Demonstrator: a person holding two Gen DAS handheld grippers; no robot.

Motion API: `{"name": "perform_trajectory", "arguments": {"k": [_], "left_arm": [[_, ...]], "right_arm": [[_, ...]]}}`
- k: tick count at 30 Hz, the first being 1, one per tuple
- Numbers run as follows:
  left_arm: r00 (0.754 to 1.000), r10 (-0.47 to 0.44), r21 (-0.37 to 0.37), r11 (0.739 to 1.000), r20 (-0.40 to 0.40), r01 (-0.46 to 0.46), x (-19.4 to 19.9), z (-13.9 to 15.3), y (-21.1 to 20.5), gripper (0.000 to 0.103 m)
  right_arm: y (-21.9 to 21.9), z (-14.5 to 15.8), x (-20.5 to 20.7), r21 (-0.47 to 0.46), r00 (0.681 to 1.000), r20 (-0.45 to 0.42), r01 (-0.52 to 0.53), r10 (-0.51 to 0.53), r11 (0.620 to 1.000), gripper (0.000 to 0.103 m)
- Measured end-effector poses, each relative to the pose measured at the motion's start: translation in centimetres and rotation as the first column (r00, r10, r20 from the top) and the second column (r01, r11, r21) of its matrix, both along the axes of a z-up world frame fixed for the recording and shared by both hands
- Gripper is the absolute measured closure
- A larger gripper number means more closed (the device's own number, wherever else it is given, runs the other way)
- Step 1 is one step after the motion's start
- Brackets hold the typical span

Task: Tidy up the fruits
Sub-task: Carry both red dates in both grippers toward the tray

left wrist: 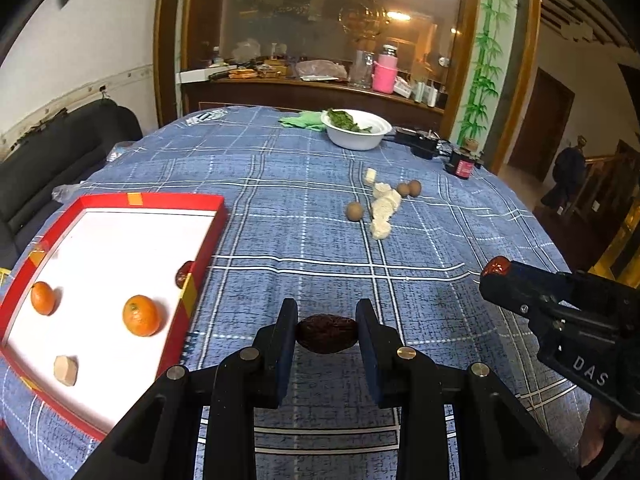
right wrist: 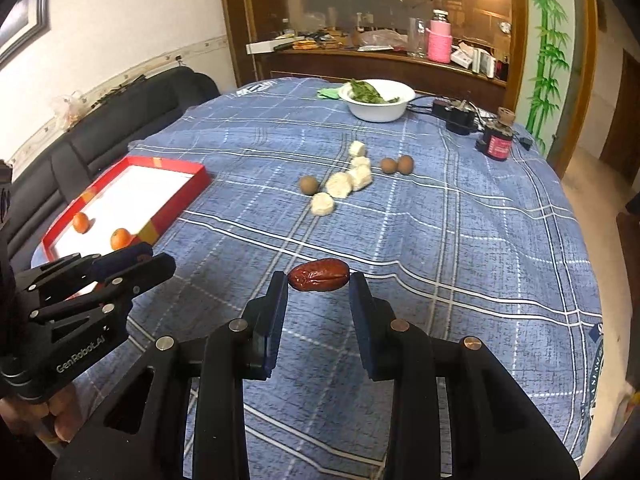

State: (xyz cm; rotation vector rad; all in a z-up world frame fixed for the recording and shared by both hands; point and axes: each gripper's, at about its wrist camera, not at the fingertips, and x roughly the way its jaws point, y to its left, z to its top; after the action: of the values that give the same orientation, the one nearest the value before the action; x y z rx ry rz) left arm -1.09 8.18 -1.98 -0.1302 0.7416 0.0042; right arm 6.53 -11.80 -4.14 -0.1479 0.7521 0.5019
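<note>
Dates (left wrist: 327,333) (right wrist: 318,275) sit clamped between both grippers' jaws.

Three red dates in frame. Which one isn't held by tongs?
The red date in the tray, lying against the red tray's right wall. The other two are clamped: one in the left tongs, one in the right tongs.

Counted: two oranges (left wrist: 140,315) (left wrist: 42,298), three dates (left wrist: 327,333) (right wrist: 318,275) (left wrist: 184,273) (one half-hidden), three brown round fruits (left wrist: 354,211) (left wrist: 403,189) (left wrist: 415,188), one bowl (left wrist: 357,129).
</note>
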Motion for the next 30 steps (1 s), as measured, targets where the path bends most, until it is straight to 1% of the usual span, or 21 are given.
{"name": "perform_trajectory", "arguments": {"k": [10, 18, 23, 30], "left_arm": [[0.998, 0.057, -0.005, 0.998, 0.015, -0.057, -1.0, 0.9, 1.4, 0.074], [0.992, 0.123, -0.013, 0.992, 0.036, -0.122, -2.2, 1.8, 3.8, 0.074], [0.981, 0.189, -0.015, 0.982, 0.046, -0.188, -2.9, 2.5, 5.7, 0.074], [0.959, 0.279, -0.006, 0.96, 0.049, -0.279, -3.8, 3.0, 8.7, 0.074]], "right_arm": [[2.6, 0.8, -1.2, -0.011, 0.998, 0.019, -0.061, 0.061, 0.998, 0.072], [5.0, 1.7, -1.9, -0.013, 0.992, 0.042, -0.117, 0.118, 0.993, 0.072], [6.6, 2.6, -2.3, -0.011, 0.986, 0.06, -0.155, 0.155, 0.988, 0.072], [9.8, 3.7, -2.9, -0.013, 0.97, 0.087, -0.226, 0.226, 0.974, 0.072]]}}
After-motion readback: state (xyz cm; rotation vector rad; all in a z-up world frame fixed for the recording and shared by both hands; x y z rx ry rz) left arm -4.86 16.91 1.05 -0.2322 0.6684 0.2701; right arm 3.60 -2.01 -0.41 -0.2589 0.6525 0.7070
